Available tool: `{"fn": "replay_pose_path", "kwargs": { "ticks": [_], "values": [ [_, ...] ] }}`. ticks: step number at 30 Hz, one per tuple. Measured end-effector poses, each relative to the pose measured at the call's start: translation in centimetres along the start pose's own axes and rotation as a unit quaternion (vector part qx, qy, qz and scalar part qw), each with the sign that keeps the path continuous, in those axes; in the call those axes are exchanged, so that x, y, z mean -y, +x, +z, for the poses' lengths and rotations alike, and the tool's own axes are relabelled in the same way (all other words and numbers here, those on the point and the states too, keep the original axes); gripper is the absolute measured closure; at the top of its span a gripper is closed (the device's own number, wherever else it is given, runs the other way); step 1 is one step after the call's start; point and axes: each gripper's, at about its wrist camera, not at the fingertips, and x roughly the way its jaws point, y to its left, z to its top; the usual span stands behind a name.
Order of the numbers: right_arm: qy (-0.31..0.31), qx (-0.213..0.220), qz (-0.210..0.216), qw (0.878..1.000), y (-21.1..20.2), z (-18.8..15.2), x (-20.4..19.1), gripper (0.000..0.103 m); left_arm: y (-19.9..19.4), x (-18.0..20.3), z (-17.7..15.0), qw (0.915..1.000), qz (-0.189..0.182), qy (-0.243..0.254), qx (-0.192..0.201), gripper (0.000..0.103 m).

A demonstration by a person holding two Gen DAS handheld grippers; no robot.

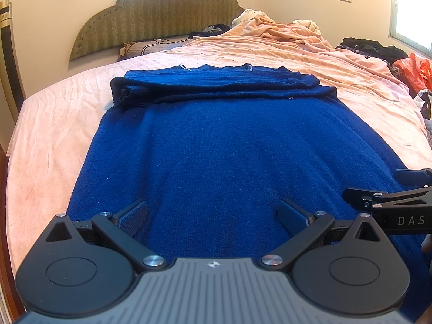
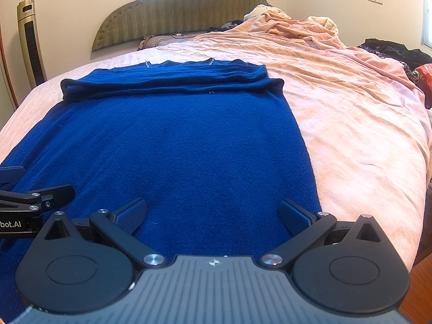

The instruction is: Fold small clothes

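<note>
Lying flat on a wrinkled pink bedsheet [image 1: 270,54], a blue knitted sweater [image 1: 229,140] is seen, its sleeves folded across the far end into a thick ribbed band. Both grippers are held low over the near hem, side by side. The left gripper [image 1: 213,216] is spread wide and holds nothing; the right gripper [image 2: 213,214] is likewise wide apart and empty, its textured pads above the knit.

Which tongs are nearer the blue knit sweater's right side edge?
Right. The right tongs hover open by that edge of the blue knit sweater; the left tongs sit open farther left, over its middle.
</note>
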Motion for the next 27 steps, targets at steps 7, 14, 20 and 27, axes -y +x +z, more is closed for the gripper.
{"fn": "replay_pose_path", "kwargs": {
  "ticks": [7,14,20,27],
  "values": [
    [0.000,0.000,0.000,1.000,0.0,0.0,0.0,0.000,0.0,0.0,0.0,1.0000,0.000,0.000,0.000,0.000],
    [-0.002,0.000,-0.002,1.000,-0.1,0.0,0.0,0.001,0.0,0.0,0.0,1.0000,0.001,0.003,-0.004,0.000],
    [-0.027,0.000,-0.005,1.000,-2.2,-1.5,-0.2,0.000,-1.8,0.4,-1.3,0.9998,0.015,0.013,-0.008,0.000],
    [-0.045,0.014,0.018,0.999,-6.6,-5.1,0.7,0.000,-5.4,0.4,-4.0,0.9996,0.010,0.024,-0.007,0.000]
  ]
}}
